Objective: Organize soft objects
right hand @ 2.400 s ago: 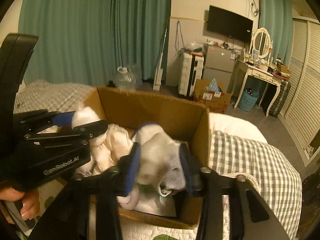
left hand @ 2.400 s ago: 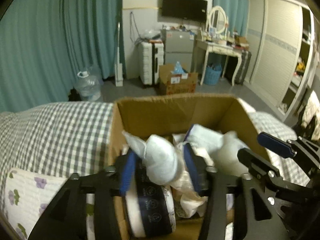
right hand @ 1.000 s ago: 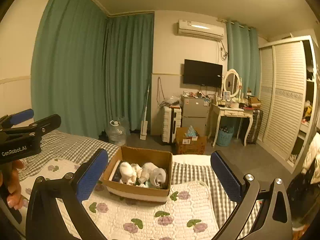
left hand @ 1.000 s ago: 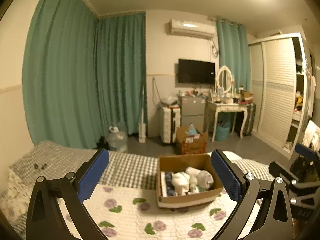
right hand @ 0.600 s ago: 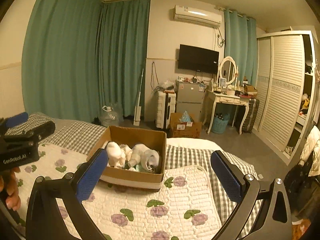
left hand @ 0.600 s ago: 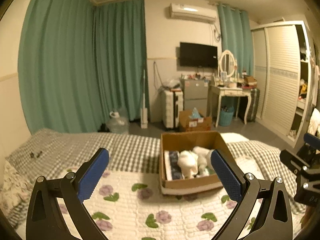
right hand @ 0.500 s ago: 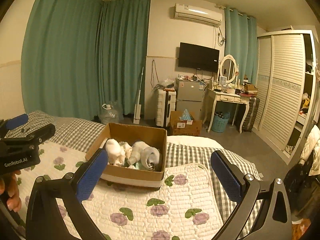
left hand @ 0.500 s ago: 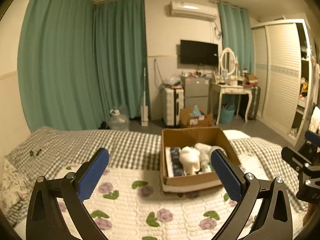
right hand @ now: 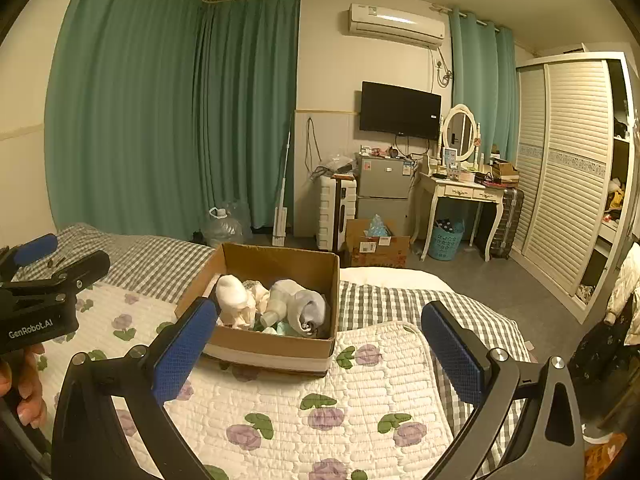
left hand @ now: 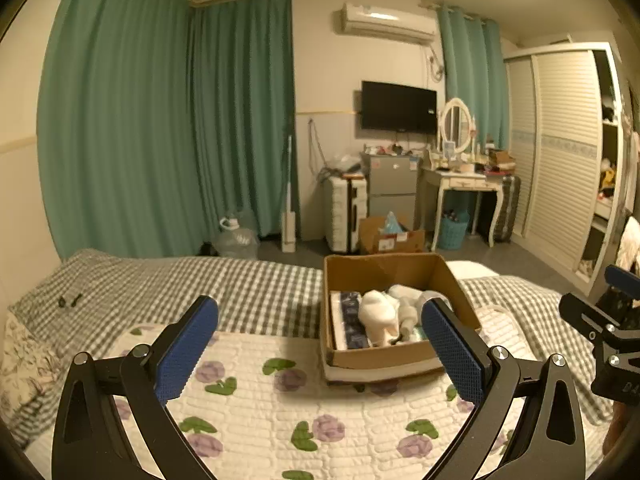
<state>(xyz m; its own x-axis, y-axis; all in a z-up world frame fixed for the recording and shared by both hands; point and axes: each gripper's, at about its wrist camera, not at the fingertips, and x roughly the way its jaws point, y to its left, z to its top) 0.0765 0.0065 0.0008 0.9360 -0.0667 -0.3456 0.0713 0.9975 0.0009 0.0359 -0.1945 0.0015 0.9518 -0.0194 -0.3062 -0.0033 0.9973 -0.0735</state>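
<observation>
A brown cardboard box (left hand: 384,270) (right hand: 276,266) sits on the bed's flowered quilt (left hand: 328,412) (right hand: 320,396). Inside it lie rolled white and pale socks (left hand: 378,314) (right hand: 234,292) and a grey-white bundle (right hand: 308,308), beside a dark blue patterned item (left hand: 352,320). My left gripper (left hand: 320,340) is open, held back from the box with nothing between its fingers. My right gripper (right hand: 316,344) is open too, equally far back. Each gripper shows at the edge of the other's view, with the left gripper's body (right hand: 36,304) held by a hand.
A grey checked blanket (left hand: 192,284) covers the far part of the bed. Beyond the bed stand a water jug (left hand: 236,240), a white suitcase (left hand: 344,216), a floor box (left hand: 390,236), a dressing table (left hand: 468,184) and a wardrobe (left hand: 564,168). Green curtains (left hand: 160,128) hang left.
Both grippers let go of the socks in the box, opened wide and pulled well back and up. Over the last half second the views shifted only slightly.
</observation>
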